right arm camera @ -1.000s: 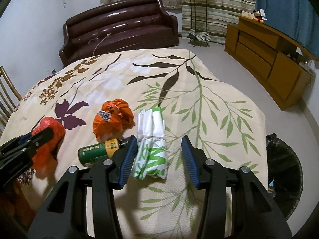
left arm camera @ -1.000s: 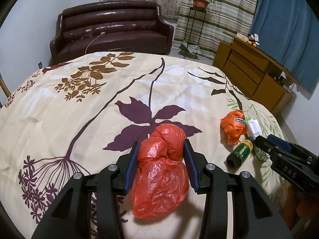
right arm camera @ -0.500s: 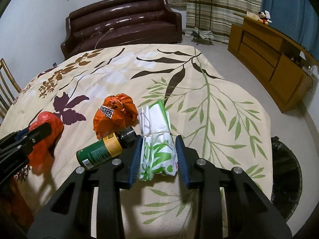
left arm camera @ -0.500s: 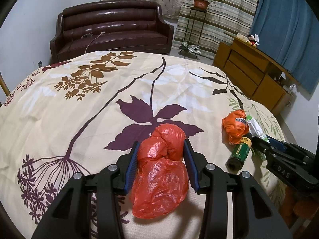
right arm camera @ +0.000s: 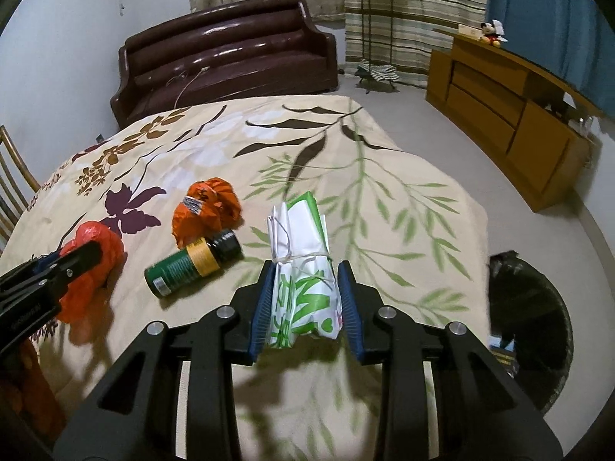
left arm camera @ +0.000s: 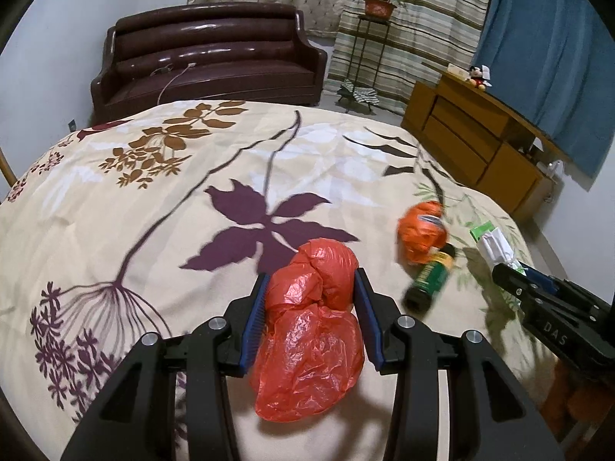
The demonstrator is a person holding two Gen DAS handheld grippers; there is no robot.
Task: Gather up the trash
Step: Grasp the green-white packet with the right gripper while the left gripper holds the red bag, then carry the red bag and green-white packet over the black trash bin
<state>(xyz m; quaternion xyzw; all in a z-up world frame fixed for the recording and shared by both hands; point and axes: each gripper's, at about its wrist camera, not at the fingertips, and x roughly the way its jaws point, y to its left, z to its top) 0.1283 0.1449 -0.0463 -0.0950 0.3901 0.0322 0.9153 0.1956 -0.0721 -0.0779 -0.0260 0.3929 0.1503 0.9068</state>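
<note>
My left gripper (left arm camera: pixel 310 280) is shut on a crumpled red plastic bag (left arm camera: pixel 311 330), held just above the flowered bed cover (left arm camera: pixel 153 199). My right gripper (right arm camera: pixel 305 269) is shut on a tied white and green plastic bag bundle (right arm camera: pixel 303 269), lifted a little off the cover. A crumpled orange bag (right arm camera: pixel 205 209) and a green bottle with a yellow label (right arm camera: pixel 194 265) lie on the cover between the two grippers; they also show in the left wrist view, the orange bag (left arm camera: pixel 423 232) and the bottle (left arm camera: pixel 430 280). The right gripper shows in the left wrist view (left arm camera: pixel 511 272).
A black bin with a dark liner (right arm camera: pixel 526 330) stands on the floor right of the bed. A wooden sideboard (right arm camera: pixel 507 115) runs along the right wall. A brown sofa (right arm camera: pixel 226 61) is beyond the bed, a plant stand (left arm camera: pixel 374 38) beside it, a chair (right arm camera: pixel 11 188) at left.
My right gripper closed on the white and green bundle and raised it slightly. My left gripper still holds the red bag and has hardly moved.
</note>
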